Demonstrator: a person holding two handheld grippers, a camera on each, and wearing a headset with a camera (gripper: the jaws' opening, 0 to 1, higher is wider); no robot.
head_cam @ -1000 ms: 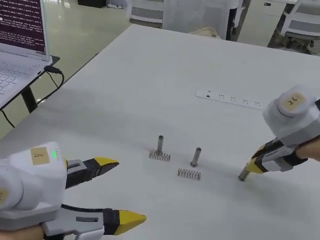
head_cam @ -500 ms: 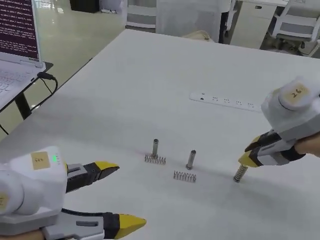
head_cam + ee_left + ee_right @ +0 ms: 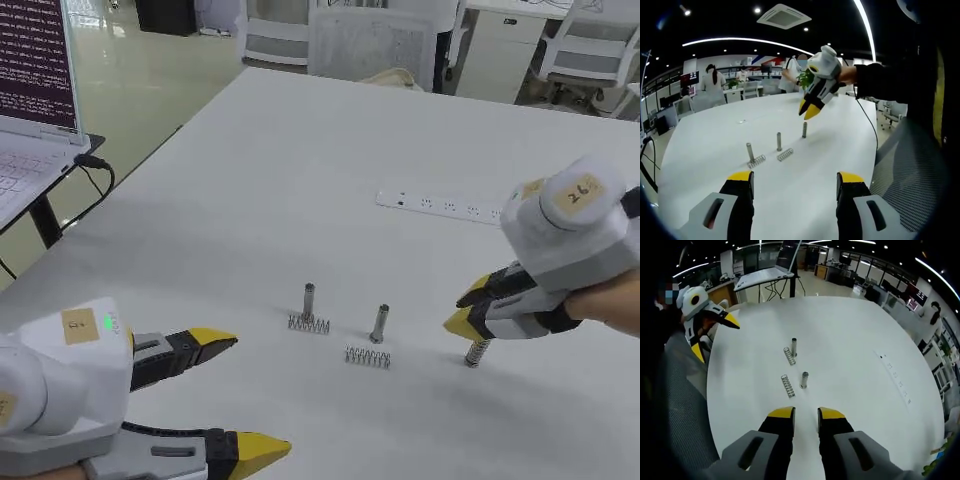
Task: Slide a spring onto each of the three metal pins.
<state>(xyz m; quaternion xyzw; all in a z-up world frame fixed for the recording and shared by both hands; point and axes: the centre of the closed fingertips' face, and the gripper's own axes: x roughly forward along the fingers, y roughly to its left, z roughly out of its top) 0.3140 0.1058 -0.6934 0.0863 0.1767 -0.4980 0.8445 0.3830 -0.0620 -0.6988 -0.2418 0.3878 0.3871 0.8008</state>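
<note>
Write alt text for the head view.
On a white table, the right gripper hovers just above a pin wearing a spring. Two bare pins stand mid-table, each with a loose spring lying beside it; the left gripper sits open at lower left.

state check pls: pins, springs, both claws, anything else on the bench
left pin: upright, bare
middle pin: upright, bare
right pin with spring: standing, spring already on
spring by left pin: lying flat at its foot
spring by middle pin: lying flat, loose
left claw: open wide, empty
right claw: open, empty
laptop: open, screen lit
power strip: flat, no plugs seen
</note>
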